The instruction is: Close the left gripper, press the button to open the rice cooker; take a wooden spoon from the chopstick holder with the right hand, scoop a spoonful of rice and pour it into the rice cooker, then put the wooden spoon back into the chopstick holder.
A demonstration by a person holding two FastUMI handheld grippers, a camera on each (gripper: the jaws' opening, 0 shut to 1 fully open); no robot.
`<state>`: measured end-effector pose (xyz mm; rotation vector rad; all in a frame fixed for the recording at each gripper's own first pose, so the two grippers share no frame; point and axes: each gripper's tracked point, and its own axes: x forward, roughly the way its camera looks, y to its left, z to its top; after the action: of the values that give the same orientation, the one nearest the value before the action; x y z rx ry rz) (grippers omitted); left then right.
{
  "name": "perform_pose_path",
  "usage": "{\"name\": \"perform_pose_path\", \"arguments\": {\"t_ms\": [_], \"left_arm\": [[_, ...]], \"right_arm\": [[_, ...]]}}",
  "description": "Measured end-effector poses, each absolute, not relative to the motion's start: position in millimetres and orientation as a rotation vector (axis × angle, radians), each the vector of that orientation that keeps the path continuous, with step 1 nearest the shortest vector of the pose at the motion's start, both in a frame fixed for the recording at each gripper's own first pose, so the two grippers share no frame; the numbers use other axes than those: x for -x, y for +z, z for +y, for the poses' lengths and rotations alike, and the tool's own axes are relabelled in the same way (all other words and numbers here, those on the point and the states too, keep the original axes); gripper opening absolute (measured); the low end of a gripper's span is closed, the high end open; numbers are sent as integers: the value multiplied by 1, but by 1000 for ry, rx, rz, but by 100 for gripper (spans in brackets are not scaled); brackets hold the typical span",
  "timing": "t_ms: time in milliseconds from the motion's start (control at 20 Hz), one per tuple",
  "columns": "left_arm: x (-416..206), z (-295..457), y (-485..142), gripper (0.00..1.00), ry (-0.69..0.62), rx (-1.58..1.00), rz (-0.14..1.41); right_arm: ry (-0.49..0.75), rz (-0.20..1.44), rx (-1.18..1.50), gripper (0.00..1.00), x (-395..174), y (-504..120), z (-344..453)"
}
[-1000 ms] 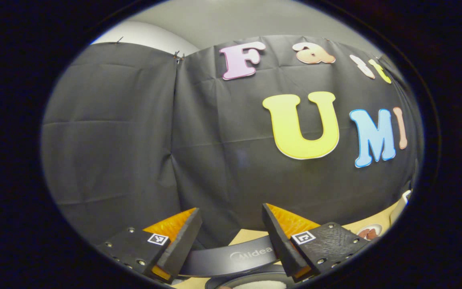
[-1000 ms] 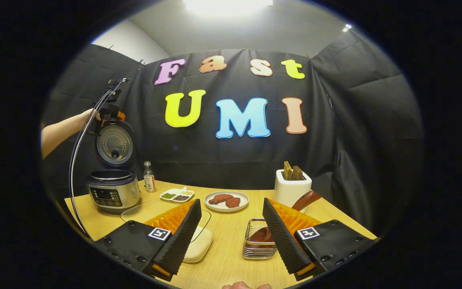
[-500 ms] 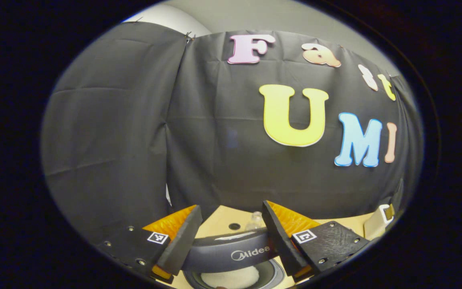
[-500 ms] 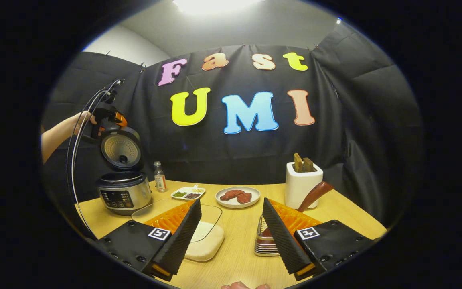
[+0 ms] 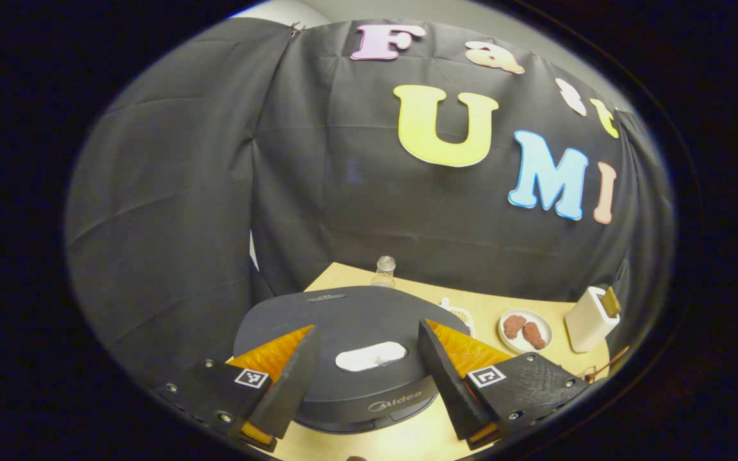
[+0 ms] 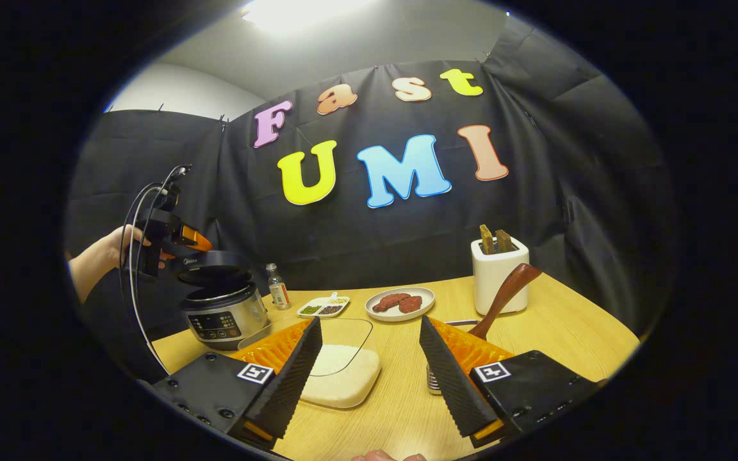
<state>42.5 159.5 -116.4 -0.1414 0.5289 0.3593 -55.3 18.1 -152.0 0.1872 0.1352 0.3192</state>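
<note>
My right claw (image 6: 367,368) hangs spread wide, low centre of the right gripper view, grasping nothing. Just past it, a glass dish of rice (image 6: 338,378) on the bench (image 6: 574,336). Right of centre, the wooden spoon (image 6: 503,298) leans in a wire rack before the white chopstick holder (image 6: 498,282). Far left, the rice cooker (image 6: 223,307), lid nearly down. My left claw (image 5: 369,371), also released, flanks that lid.

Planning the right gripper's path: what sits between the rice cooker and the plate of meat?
In the right gripper view, a small bottle and a divided condiment dish lie between them.
</note>
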Motion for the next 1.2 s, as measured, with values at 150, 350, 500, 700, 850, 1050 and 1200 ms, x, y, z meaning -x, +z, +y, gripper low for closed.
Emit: {"name": "perform_pose_path", "arguments": {"t_ms": [150, 350, 500, 700, 850, 1050, 1200], "left_arm": [[-32, 152, -140, 97, 371, 117, 562], [-21, 142, -171, 97, 378, 78, 613], [-14, 137, -183, 97, 379, 58, 638], [-15, 139, -178, 98, 363, 42, 630], [-15, 141, -180, 97, 341, 22, 613], [-12, 142, -186, 98, 334, 9, 635], [-13, 142, -182, 98, 325, 4, 626]], "right_arm": [[314, 116, -163, 98, 61, -152, 17], [349, 103, -175, 98, 71, -153, 26], [365, 117, -130, 98, 72, -163, 28], [371, 124, -124, 98, 73, -164, 24], [361, 114, -152, 98, 69, -161, 18], [340, 109, -155, 98, 66, -162, 13], [339, 120, -148, 98, 62, -164, 13]]}}
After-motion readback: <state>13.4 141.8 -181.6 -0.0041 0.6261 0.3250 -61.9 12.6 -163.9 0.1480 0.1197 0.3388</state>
